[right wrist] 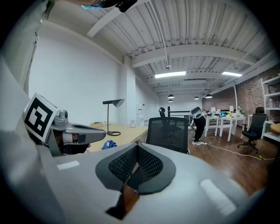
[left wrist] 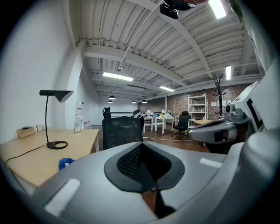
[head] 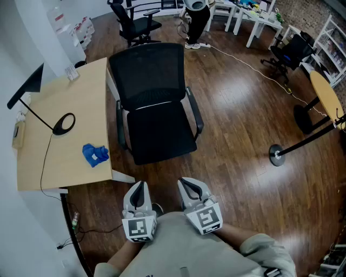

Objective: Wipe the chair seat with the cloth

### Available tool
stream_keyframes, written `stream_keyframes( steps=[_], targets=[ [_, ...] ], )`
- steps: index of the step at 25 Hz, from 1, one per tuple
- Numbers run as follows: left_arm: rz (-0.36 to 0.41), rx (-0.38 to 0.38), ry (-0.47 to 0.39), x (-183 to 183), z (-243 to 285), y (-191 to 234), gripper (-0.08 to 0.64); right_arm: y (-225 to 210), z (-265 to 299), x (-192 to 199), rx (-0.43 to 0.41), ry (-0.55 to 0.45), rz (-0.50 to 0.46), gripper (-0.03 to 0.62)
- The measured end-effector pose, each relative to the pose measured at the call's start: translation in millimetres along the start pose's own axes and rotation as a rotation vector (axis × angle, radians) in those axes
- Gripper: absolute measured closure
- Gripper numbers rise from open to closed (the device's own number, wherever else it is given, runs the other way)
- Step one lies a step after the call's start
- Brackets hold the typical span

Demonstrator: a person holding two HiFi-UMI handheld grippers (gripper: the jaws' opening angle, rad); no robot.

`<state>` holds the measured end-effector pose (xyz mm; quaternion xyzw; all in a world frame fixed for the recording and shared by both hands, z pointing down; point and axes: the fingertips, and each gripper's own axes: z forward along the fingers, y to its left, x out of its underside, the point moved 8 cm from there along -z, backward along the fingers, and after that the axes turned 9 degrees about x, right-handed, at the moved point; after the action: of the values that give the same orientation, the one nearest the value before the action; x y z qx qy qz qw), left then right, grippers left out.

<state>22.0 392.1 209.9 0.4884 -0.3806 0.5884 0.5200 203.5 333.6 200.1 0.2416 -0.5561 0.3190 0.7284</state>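
Note:
A black mesh office chair (head: 157, 103) stands by the wooden desk (head: 62, 157), its seat (head: 161, 131) bare and turned toward me. A crumpled blue cloth (head: 95, 155) lies on the desk near its front right corner; it also shows in the left gripper view as a blue cloth (left wrist: 64, 163) and in the right gripper view as a blue cloth (right wrist: 107, 144). My left gripper (head: 139, 190) and right gripper (head: 187, 185) are held side by side close to my body, short of the chair. Both are shut with nothing between their jaws.
A black desk lamp (head: 64, 124) with its cable stands on the desk. A round floor stand base (head: 277, 156) sits to the right. Further back are another office chair (head: 135, 24), white tables (head: 254, 16) and a person (head: 196, 21). Dark wood floor surrounds the chair.

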Motion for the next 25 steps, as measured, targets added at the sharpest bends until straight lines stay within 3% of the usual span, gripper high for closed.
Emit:
stream_keyframes(
  steps=[25],
  targets=[
    [-0.002, 0.018, 0.013, -4.2, 3.7, -6.7, 0.555, 0.0, 2.6, 4.1, -0.025, 0.009, -0.008, 0.592]
  ],
)
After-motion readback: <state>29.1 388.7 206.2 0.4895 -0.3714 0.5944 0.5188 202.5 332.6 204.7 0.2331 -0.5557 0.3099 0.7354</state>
